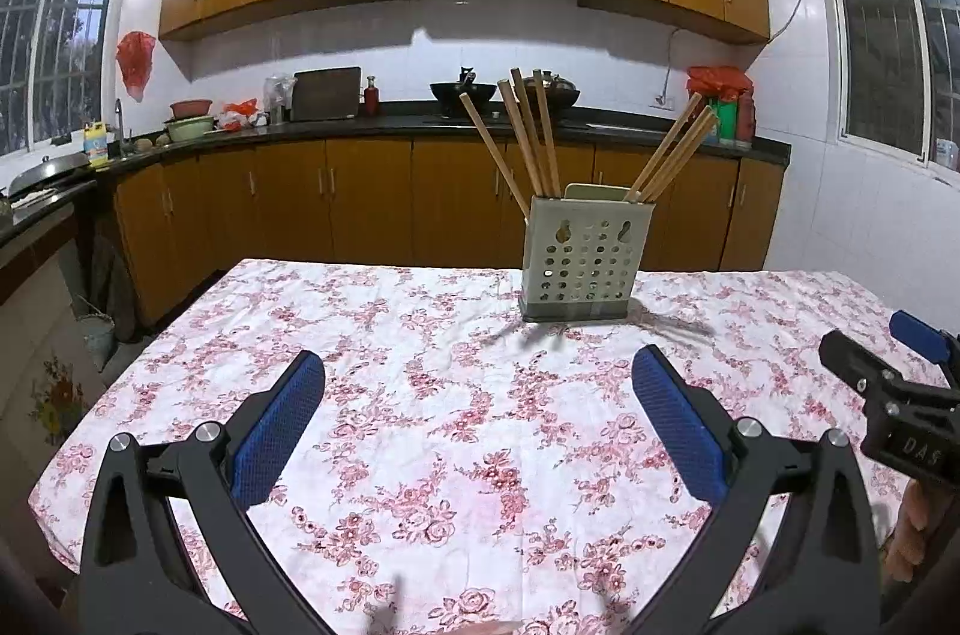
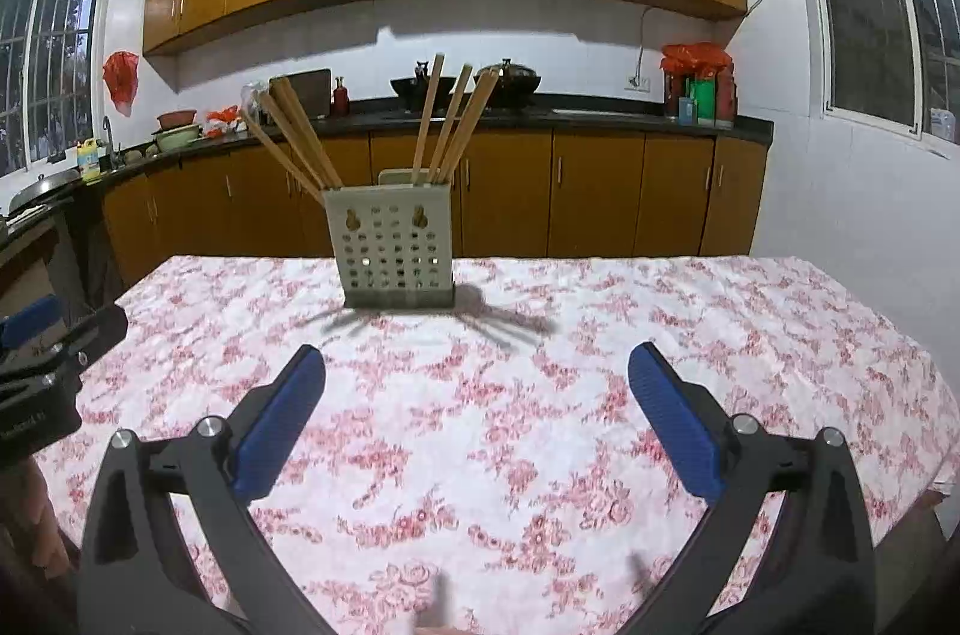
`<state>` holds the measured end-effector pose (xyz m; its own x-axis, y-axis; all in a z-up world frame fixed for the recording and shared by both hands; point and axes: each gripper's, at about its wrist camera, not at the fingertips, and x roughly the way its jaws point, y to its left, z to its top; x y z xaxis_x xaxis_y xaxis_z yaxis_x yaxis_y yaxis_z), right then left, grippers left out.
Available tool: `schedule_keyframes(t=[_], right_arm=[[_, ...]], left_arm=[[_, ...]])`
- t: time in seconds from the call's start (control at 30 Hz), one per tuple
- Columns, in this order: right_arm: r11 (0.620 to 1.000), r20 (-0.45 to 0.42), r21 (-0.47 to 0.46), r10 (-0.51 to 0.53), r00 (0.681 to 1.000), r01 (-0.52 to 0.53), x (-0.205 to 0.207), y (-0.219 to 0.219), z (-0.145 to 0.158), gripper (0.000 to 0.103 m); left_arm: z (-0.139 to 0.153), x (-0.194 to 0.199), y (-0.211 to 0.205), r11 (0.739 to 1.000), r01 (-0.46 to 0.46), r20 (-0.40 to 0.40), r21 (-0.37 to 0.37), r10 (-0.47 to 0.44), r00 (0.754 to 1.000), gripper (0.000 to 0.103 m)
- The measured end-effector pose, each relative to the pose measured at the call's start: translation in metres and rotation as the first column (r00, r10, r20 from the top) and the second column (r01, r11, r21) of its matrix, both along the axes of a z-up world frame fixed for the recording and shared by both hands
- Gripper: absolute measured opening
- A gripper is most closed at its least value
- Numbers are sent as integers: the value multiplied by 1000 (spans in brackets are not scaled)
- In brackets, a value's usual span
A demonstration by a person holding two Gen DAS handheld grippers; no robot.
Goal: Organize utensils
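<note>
Left wrist view: left hand-held gripper [image 1: 477,416] spread wide, empty; right hand-held gripper [image 2: 477,413] likewise. Chopsticks [image 1: 528,137] splay in perforated holder [image 1: 585,260] mid-tabletop [image 1: 420,395], well ahead; likely task finished.

Can't see the lower ends of the chopsticks [image 1: 528,137], they're hidden inside the perforated holder [image 1: 585,254], and whether it's divided into compartments isn't clear. The right gripper [image 1: 888,371] is chopped off by the frame edge in the left wrist view, so only one blue pad [image 1: 918,335] shows. Stuff on the back counter [image 2: 600,113] is too small to identify.
</note>
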<state>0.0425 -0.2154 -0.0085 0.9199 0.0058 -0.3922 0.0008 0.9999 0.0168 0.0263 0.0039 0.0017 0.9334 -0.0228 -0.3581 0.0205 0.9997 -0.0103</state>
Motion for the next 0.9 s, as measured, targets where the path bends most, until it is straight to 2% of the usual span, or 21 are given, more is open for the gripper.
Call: schedule_keyframes(t=[0.47,0.9], right_arm=[[1000,-20,-15,-24,1000,24,-8,-1,-10,99],[1000,-24,-16,-26,999,26,-9,-2,-12,99]], left_arm=[[-12,-9,-4,1000,-11,-25,19,11,1000,101],[-12,-10,-5,1000,-7,-28,16,8,1000,101]])
